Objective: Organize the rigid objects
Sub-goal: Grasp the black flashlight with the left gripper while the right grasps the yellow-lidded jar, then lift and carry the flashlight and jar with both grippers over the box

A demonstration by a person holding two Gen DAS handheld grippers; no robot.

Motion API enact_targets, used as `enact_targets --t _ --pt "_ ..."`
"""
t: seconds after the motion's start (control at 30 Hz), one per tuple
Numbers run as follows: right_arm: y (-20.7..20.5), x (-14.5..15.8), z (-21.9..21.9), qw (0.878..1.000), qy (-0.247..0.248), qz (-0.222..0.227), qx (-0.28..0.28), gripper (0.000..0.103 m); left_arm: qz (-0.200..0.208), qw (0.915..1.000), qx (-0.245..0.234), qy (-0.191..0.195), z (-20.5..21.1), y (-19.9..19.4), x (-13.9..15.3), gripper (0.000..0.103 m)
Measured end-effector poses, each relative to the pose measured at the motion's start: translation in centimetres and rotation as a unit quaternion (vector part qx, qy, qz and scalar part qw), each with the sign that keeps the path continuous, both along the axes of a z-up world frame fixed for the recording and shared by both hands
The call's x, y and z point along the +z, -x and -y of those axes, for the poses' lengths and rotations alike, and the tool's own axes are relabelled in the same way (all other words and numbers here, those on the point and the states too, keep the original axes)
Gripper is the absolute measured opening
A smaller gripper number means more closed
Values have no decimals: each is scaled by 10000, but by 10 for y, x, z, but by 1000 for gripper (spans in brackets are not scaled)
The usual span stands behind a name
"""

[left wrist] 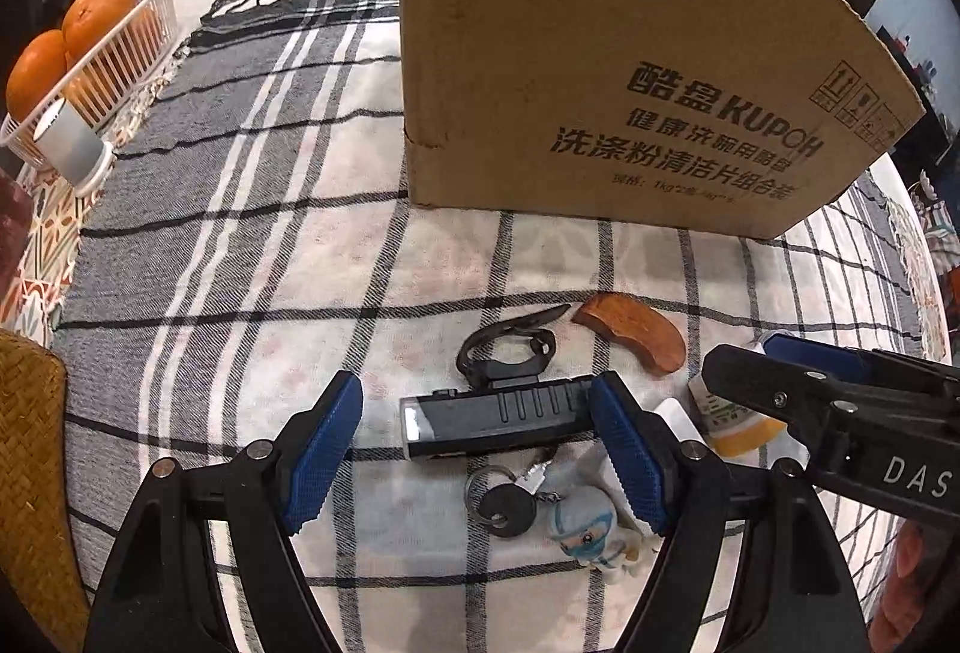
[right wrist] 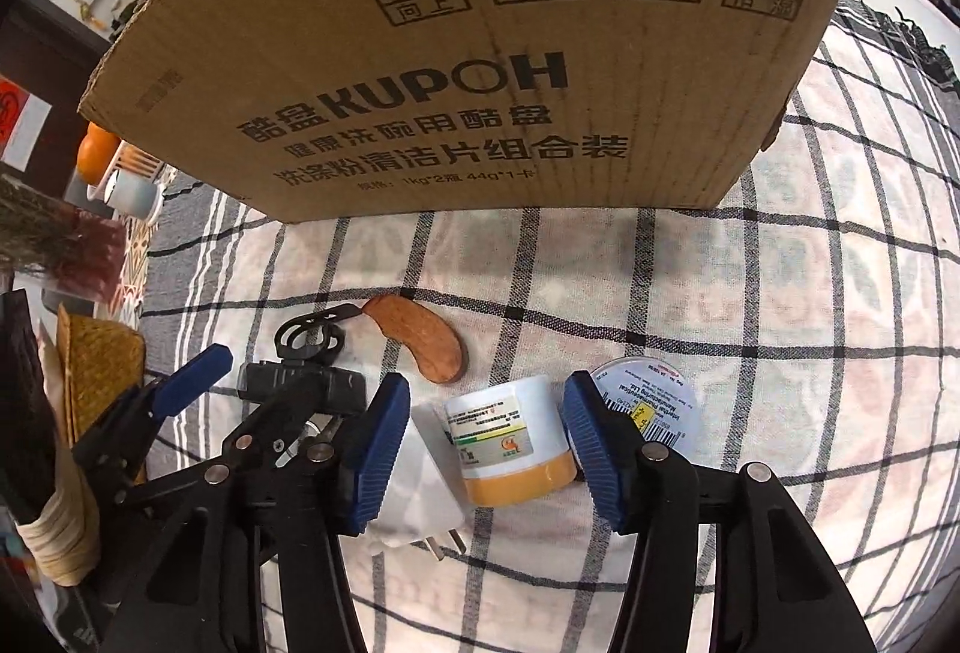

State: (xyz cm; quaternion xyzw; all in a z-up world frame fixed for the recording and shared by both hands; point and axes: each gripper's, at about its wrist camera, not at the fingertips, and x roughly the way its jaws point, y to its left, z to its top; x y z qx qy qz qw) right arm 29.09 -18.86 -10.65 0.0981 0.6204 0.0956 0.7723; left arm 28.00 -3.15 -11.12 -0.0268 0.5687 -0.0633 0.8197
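A black bike light [left wrist: 498,413] with its clamp lies on the checked cloth between the pads of my left gripper [left wrist: 474,389]. The right pad touches its end; the left pad stands apart. A white jar with an orange lid [right wrist: 510,437] lies on its side between the pads of my right gripper [right wrist: 486,386], whose jaws are closing. The right pad is at the jar's edge and the left pad is over a white plug [right wrist: 420,479] beside it. From the left wrist view, the right gripper [left wrist: 744,353] hangs over the jar [left wrist: 732,425].
A tall cardboard box [left wrist: 600,53] stands just behind the objects. A wooden piece [right wrist: 420,347], a round labelled tin [right wrist: 648,401] and keys with a figure keychain [left wrist: 510,509] lie nearby. A basket of oranges [left wrist: 120,47] and a grey cup [left wrist: 69,143] sit far left.
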Motion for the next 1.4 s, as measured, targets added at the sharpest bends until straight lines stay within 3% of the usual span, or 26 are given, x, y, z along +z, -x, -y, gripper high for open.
enact_targets --t 0.13,0.6,0.97,1.13,1.4 --pt "2 3 2 10000 12 3 46 54 -127 9996 2 246 3 1 -2 78" --pt "-1 -3 -8 9999 95 -45 127 54 -76 9996 -86 261 1 -4 -11 74" --pt "-1 -6 -17 9986 405 -20 336 52 305 9994 127 138 -22 15 16 74" --pt "-5 -11 -21 9976 575 -117 366 44 277 9995 107 79 -23 12 17 74" --pt "-8 -19 -21 9970 665 -162 372 43 123 9999 60 91 -21 8 7 74"
